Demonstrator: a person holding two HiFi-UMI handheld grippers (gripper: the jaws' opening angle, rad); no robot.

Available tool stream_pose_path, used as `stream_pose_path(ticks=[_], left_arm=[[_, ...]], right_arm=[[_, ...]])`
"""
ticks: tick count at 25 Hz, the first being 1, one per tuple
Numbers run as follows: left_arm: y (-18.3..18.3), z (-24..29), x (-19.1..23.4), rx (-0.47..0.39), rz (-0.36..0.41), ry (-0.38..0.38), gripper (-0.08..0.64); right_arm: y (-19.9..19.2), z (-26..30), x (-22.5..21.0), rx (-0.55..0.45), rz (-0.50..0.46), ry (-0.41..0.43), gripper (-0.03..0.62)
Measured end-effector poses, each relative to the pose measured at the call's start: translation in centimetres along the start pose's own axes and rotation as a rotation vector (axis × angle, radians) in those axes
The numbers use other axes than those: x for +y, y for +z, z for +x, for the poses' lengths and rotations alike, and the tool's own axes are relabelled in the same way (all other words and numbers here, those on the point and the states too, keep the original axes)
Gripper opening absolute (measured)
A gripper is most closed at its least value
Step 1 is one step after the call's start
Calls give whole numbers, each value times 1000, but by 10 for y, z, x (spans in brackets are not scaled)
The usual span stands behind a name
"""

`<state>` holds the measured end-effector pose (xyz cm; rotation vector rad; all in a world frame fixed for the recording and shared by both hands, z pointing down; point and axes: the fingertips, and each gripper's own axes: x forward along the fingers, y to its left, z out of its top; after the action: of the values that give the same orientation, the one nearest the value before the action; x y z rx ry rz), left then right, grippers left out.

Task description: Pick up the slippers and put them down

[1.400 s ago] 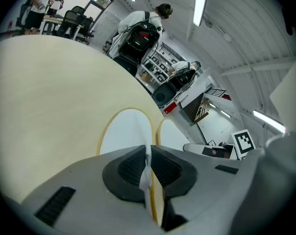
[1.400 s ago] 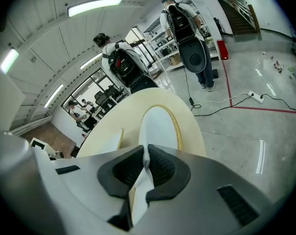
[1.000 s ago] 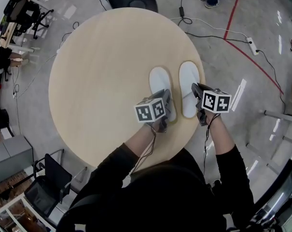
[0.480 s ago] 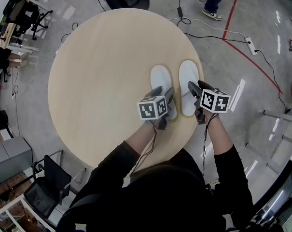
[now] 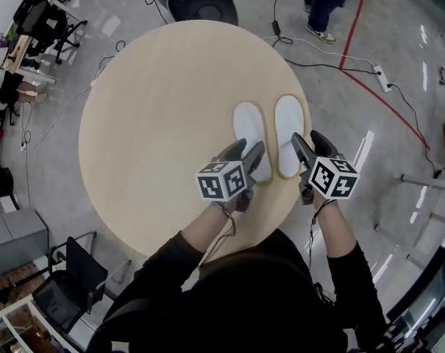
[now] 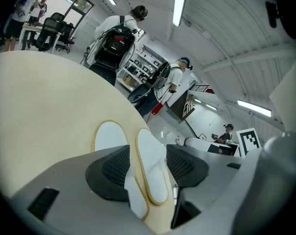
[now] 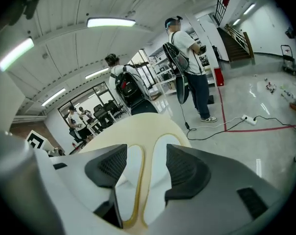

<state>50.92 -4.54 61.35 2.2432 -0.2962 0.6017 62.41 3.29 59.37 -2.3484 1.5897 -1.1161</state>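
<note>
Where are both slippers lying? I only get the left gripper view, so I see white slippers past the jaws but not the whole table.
Observer: The head view shows the two white flat slippers with yellow edging side by side, flat on the round pale wooden table, near its right edge.
Operator: Is the other hand-held gripper open as well?
Observer: Yes. The right gripper view shows the right hand-held gripper with jaws apart. They have just been opening, and nothing is pressed between them.
Operator: What's on the floor nearby?
Observer: A red line runs across the grey floor beyond the table's right side.
</note>
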Motion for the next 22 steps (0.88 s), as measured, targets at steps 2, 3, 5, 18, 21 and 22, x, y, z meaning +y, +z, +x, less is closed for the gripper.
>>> stream_pose_path(ticks=[2,3,5,18,21,22], left_arm=[[-6,-18,-15,-2,5,-59,244],[-10,-28,-22,-2,14,-84,242],[-17,-50,-33,-7,40,-122,231],[-48,-202,-24,-77,72,-237,26],[-43,-237,-11,-109,83,-193,26],[-42,-250,-6,-120,93,-175,28]], right_arm=[[-2,-12,19,-17,24,48,253],[-5,-18,31,-19,34,80,253],[-15,-28,57,-15,33,143,231],[-60,-88,201,-68,-4,314,15],[-66,-101,233,-84,-48,313,15],[-69,-106,244,-92,-73,312,15]])
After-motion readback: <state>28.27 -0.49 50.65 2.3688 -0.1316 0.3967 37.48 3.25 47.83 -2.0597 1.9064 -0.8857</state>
